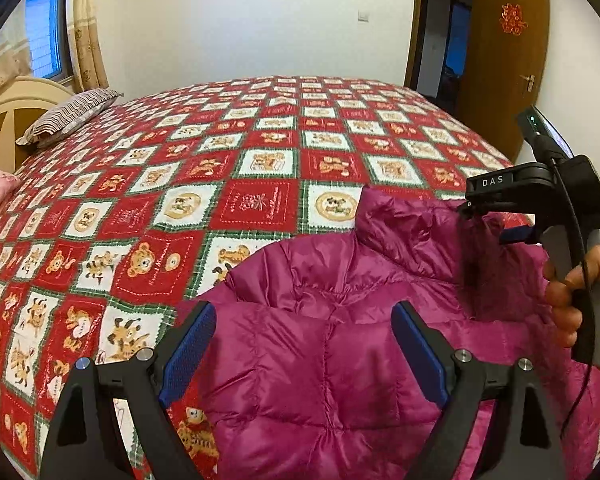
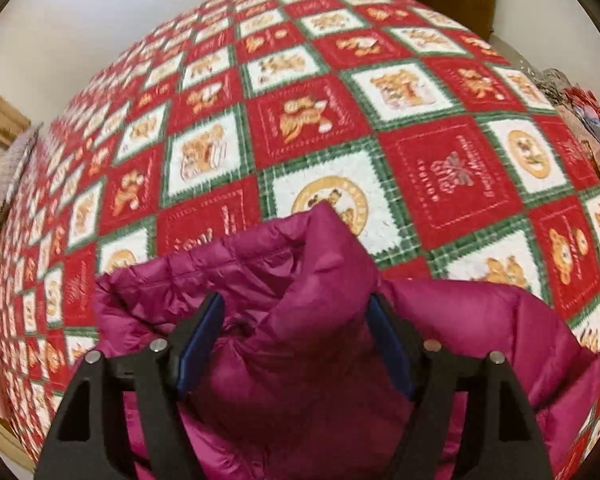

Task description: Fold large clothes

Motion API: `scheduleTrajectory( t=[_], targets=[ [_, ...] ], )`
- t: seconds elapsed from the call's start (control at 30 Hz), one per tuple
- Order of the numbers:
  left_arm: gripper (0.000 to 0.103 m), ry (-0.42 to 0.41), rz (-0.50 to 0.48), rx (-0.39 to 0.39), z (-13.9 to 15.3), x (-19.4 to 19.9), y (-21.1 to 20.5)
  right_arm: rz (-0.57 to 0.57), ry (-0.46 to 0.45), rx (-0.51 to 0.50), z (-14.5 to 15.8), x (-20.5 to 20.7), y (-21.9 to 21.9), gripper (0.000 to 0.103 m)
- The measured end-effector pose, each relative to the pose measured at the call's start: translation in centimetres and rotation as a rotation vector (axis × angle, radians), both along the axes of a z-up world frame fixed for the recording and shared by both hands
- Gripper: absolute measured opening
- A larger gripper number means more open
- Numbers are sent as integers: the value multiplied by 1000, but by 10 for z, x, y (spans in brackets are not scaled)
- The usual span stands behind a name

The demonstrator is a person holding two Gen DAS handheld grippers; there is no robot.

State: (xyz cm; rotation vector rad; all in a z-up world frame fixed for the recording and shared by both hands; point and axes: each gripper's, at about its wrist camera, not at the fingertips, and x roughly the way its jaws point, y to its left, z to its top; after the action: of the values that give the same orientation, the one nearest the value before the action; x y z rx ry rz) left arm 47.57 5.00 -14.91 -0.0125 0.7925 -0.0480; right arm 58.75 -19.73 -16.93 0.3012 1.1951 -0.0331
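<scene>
Magenta quilted nylon fills the space in front of both my tools: the puffer jacket (image 1: 340, 344) lies spread on the bed, on a bedspread (image 1: 228, 160) of red and white squares with teddy bears and green plaid borders. My left hand-held gripper (image 1: 304, 344) hangs above the jacket with its blue pads (image 1: 192, 344) spread wide; nothing is between them, and the fabric lies below, not touched by either pad. Ahead of it and to its right, the jacket's collar (image 1: 404, 224) stands up in a rumpled ridge.

My right hand-held gripper (image 2: 298, 340) is over that same collar end. In the left wrist view it shows at the right edge, black with a grey handle, my hand (image 1: 572, 292) wrapped round the grip. In its own view its jaws stand apart with a raised fold of the collar (image 2: 320, 248) bulging up between them; the fabric looks to brush the inner faces, but I cannot tell whether the pads press on it. That view is slightly blurred.

Far beyond my left tool, off to its left, a striped pillow (image 1: 68, 116) rests near the headboard (image 1: 16, 112), with a curtained window (image 1: 48, 28) behind. Well beyond, to the right, a wooden door (image 1: 500, 56) stands open.
</scene>
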Motion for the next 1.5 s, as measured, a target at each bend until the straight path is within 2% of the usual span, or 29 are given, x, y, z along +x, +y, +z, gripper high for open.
scheduleTrajectory(
  t=[0.07, 0.13, 0.23, 0.4, 0.5, 0.63, 0.77, 0.83, 0.93, 0.97, 1.0, 1.07, 1.13, 1.3, 1.4, 1.5],
  targets=[
    [90, 2, 1, 14, -3, 4, -1, 46, -1, -17, -1, -5, 1, 70],
    [90, 6, 3, 11, -4, 8, -2, 71, -9, -28, 4, -15, -3, 31],
    [90, 5, 0, 5, -1, 13, -5, 96, -24, -27, 13, -34, -19, 17],
    [90, -14, -15, 28, 13, 28, -19, 108, -36, -105, 7, -69, -53, 15],
    [90, -17, -28, 25, 24, 43, -34, 92, -44, -57, -9, -81, -66, 13],
    [90, 8, -50, 34, 32, 69, -61, 64, -140, -30, -12, -93, -71, 11],
    [90, 63, -68, 13, 25, 85, -84, 88, -268, -117, -17, -107, -60, 11],
    [90, 80, -90, 54, 19, 91, -102, 100, -311, -182, -19, -114, -52, 11],
    [90, 53, -86, 216, 8, 93, -121, 90, -322, -175, -20, -113, -54, 11],
    [81, 41, -65, 261, 3, 92, -120, 86, -323, -151, -19, -113, -57, 11],
    [45, 41, -58, 253, -1, 90, -114, 83, -325, -130, -19, -113, -61, 11],
    [0, 106, -49, 196, -11, 92, -99, 79, -328, -110, -20, -112, -62, 11],
    [0, 127, -28, 109, -18, 84, -78, 76, -331, -99, -21, -113, -62, 11],
    [0, 111, 45, -10, -28, 41, -44, 71, -333, -73, -22, -114, -65, 11],
    [0, 153, 77, -59, -51, 39, -36, 71, -329, -70, -22, -114, -65, 12],
    [0, 117, 95, -90, -58, 33, -32, 93, -311, -36, -19, -112, -68, 20]
  ],
)
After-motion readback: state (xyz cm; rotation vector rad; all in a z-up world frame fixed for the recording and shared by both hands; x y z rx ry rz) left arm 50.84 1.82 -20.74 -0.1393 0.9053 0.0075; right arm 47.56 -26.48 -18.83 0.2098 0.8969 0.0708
